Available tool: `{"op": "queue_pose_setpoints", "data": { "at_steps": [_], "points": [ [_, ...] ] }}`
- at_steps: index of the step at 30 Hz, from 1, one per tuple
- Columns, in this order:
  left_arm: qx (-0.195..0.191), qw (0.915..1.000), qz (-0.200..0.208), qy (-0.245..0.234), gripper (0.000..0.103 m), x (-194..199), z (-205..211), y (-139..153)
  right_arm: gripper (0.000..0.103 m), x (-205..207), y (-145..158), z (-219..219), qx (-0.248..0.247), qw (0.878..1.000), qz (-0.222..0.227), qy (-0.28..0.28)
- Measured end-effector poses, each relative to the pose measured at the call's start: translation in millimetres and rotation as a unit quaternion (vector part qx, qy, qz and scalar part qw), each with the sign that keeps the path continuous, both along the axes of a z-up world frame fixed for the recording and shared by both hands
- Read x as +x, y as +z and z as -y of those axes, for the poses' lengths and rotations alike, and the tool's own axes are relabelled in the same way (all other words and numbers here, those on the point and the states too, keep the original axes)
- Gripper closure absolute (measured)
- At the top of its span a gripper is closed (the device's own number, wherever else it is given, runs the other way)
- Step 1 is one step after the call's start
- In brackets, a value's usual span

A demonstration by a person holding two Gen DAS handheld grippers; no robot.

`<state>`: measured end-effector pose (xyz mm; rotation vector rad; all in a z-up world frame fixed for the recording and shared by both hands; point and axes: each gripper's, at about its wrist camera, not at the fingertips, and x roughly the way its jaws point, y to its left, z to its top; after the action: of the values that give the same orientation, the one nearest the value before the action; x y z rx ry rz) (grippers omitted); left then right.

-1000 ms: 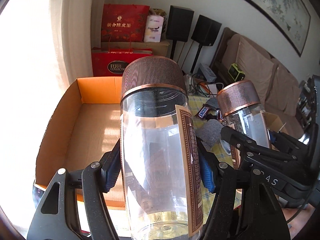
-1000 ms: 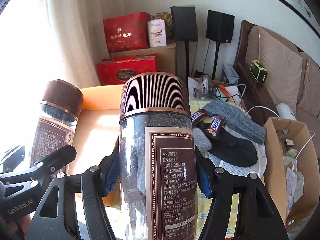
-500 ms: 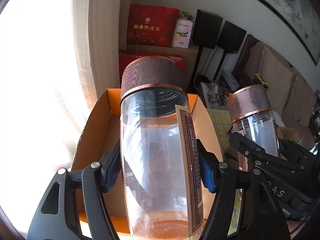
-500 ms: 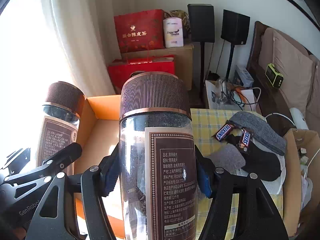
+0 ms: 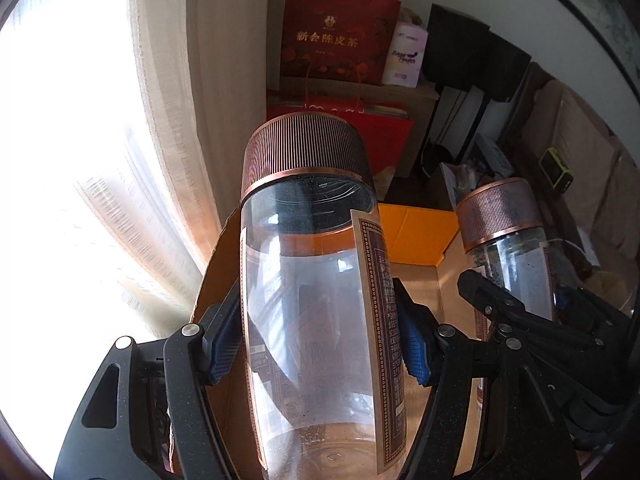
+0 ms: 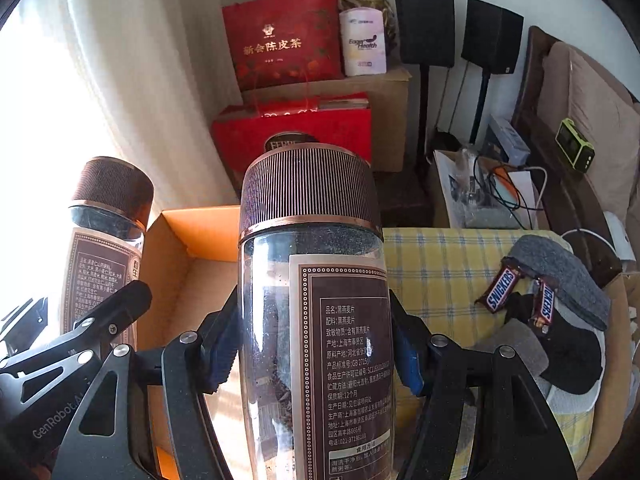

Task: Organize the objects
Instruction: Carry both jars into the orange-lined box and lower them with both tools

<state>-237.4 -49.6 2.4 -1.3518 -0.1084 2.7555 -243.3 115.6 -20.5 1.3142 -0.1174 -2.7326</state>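
My left gripper [image 5: 318, 344] is shut on a clear, nearly empty jar [image 5: 312, 300] with a ribbed brown lid and a brown label; its blue pads press both sides. My right gripper [image 6: 312, 354] is shut on a like jar [image 6: 312, 320] with dark flakes inside. Both jars hang over an open cardboard box [image 5: 416, 236], orange inside. The right-hand jar [image 5: 506, 240] shows at the right of the left wrist view. At the left of the right wrist view stands the left-hand jar [image 6: 104, 232], beside the box [image 6: 188, 240].
A yellow checked cloth [image 6: 440, 268] right of the box carries two Snickers bars [image 6: 500, 284], grey felt pieces [image 6: 560, 264] and a black cloth. Behind stand red gift bags [image 6: 284, 40], a brown carton, two black speakers [image 6: 424, 24] and a sofa. A bright curtain [image 5: 160, 120] fills the left.
Both grippers have moved leftward with their jars, from over the cloth side to over the box's far left end near the curtain. Grips are unchanged.
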Motion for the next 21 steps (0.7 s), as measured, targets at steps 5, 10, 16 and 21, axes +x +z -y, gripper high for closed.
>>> {"op": "queue_pose_setpoints", "data": {
  "at_steps": [5, 10, 16, 21],
  "points": [
    [0.0, 0.9998, 0.022, 0.002, 0.039, -20, 7, -19, 0.037, -24, -18, 3, -0.013, 1.0, 0.024, -0.003],
    [-0.009, 0.9989, 0.045, 0.001, 0.039, -33, 14, -39, 0.037, -42, -39, 2, -0.024, 0.998, 0.054, -0.009],
    [-0.038, 0.9964, 0.076, -0.005, 0.039, -41, 11, -63, 0.036, -50, -55, 6, -0.006, 0.997, 0.08, -0.011],
    [-0.072, 0.9935, 0.089, -0.001, 0.039, -45, 8, -79, 0.036, -51, -61, 17, 0.039, 0.996, 0.081, -0.019]
  ]
}}
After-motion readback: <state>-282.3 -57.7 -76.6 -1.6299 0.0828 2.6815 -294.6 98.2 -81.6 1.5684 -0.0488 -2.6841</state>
